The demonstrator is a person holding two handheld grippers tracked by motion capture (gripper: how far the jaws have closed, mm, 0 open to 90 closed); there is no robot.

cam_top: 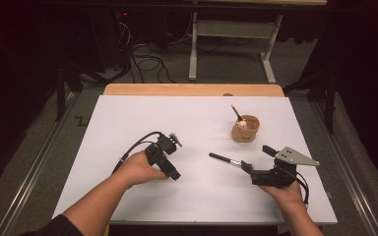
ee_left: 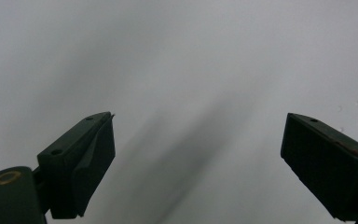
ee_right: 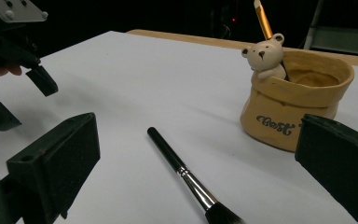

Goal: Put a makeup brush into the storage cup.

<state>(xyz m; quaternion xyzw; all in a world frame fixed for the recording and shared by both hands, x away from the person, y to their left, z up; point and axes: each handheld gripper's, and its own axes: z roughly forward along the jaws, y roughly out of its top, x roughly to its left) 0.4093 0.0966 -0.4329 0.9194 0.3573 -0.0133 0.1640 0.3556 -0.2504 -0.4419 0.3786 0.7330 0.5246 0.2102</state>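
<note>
Item: makeup brush (ee_right: 186, 176) lay flat on white table (cam_top: 142, 113) beside bear pot (ee_right: 296, 100), between wide-open, empty right gripper (ee_right: 200, 186); pickup pending, closing on handle judged next; left gripper (ee_left: 198, 158) open, empty.

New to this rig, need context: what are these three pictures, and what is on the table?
No robot here: a person holds a two-jaw tool in each hand. The high view looks down on the white table; the left tool is at its left, the right tool at its right. The other two pictures come from a camera on each tool, looking along its black jaws. On the table lies a makeup brush, between the right tool's open jaws but not gripped. Beyond it stands a tan pot with a small bear on its rim and another brush inside. The left tool is open, over bare table.
</note>
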